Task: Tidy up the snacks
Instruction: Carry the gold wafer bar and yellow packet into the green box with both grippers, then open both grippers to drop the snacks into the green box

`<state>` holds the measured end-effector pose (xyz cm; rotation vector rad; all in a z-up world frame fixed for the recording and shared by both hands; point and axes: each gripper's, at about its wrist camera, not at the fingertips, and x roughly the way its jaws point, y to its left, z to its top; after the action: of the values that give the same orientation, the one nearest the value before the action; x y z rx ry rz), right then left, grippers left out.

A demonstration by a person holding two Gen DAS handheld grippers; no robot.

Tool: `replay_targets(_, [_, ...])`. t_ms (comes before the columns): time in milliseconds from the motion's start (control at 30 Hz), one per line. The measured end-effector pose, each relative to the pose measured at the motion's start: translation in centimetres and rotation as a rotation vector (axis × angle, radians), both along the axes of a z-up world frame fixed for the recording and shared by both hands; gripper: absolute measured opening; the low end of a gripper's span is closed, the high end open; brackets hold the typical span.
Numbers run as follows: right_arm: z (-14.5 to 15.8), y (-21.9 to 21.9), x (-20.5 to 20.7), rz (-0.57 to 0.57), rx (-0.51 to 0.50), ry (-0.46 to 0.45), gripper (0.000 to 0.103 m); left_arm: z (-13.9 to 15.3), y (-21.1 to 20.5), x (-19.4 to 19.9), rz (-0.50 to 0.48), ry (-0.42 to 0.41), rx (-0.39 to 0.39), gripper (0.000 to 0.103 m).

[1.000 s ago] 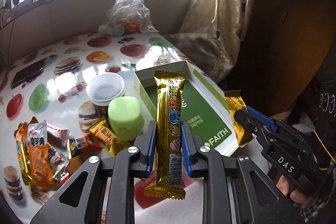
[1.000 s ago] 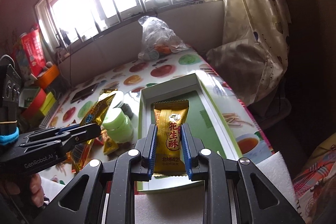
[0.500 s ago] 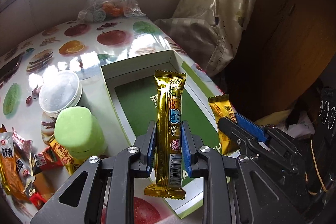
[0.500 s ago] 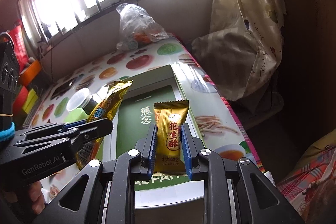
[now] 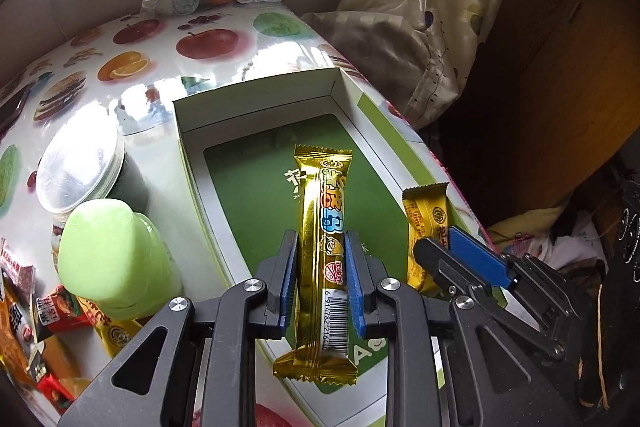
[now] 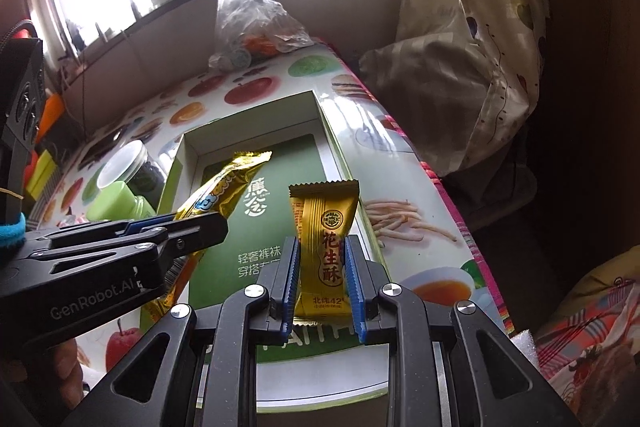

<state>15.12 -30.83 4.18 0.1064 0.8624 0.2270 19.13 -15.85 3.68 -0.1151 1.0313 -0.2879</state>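
Left tongs (image 5: 320, 267): pinching long gold snack bar (image 5: 322, 227), hanging over green box (image 5: 256, 95).
Right tongs (image 6: 322, 279): pinching peanut crisp packet (image 6: 325, 227) above same box.
Risk: tongs crowding together; wrappers may be colliding, landing outside.
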Motion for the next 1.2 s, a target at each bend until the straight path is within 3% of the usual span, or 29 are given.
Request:
replay_targets(633, [-0.8,0.4,0.4,-0.004,-0.011,0.022,0.022,-1.3,-0.2,0.8,0.007,0.034,0.013,0.024])
replay_targets(900, [-0.9,0.6,0.3,-0.017,-0.029,0.022,0.028,-1.3,-0.1,0.6,0.003,0.033,0.007,0.025])
replay_targets(933, [-0.8,0.6,0.3,-0.018,-0.029,0.020,0.028,-1.2,-0.1,0.5,0.001,0.033,0.004,0.027])
replay_targets(1000, [-0.6,0.5,0.1,-0.021,-0.022,0.013,0.033,-1.0,0.1,0.4,0.000,0.022,-0.001,0.042])
replay_targets(1033, [-0.5,0.5,0.0,-0.021,-0.018,0.011,0.034,-0.9,0.1,0.2,-0.001,0.019,-0.005,0.044])
replay_targets(1200, [0.1,0.8,-0.6,-0.035,-0.041,0.001,0.038,-0.4,0.5,-0.4,-0.003,0.011,-0.016,0.046])
